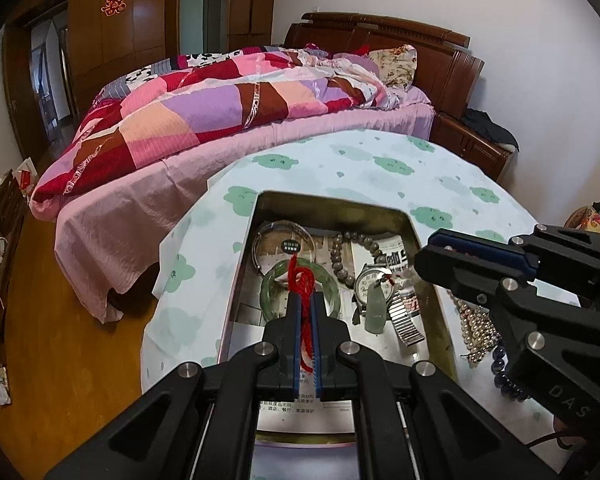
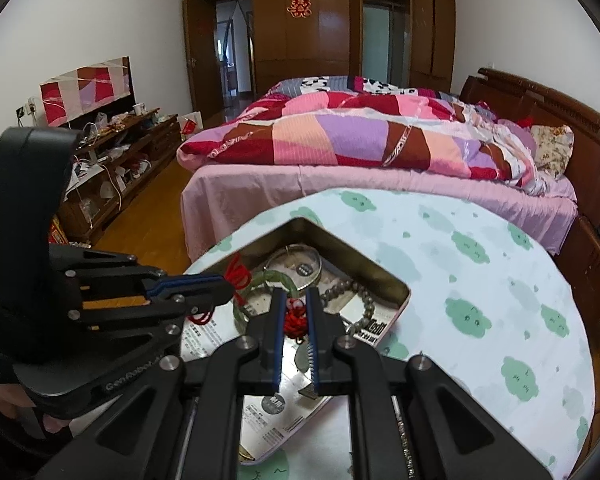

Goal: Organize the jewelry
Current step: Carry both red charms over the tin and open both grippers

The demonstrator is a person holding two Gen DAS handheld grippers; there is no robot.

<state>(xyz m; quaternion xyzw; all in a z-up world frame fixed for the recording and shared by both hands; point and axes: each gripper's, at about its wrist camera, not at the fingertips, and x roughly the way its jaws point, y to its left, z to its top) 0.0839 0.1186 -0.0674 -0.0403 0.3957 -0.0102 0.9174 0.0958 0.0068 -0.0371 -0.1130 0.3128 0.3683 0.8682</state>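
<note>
A red cord [image 1: 300,276] runs up out of my left gripper [image 1: 306,298], which is shut on it over an open metal tin [image 1: 332,206]. My right gripper [image 2: 295,294] is shut on a red knot [image 2: 294,322], and a pale jade pendant [image 1: 374,314] hangs below that knot. In the left wrist view the right gripper [image 1: 424,252] reaches in from the right above the tin. The tin holds a green jade bangle [image 1: 272,284], a silver bangle [image 1: 284,226], a bead bracelet [image 1: 338,256] and a wristwatch [image 1: 370,280].
The tin sits on a round table under a white cloth with green prints [image 1: 380,164]. A pearl necklace [image 1: 476,328] and dark blue beads [image 1: 504,376] lie on the cloth right of the tin. A bed [image 1: 220,120] stands behind the table, and a cluttered low cabinet [image 2: 112,168] is at the left.
</note>
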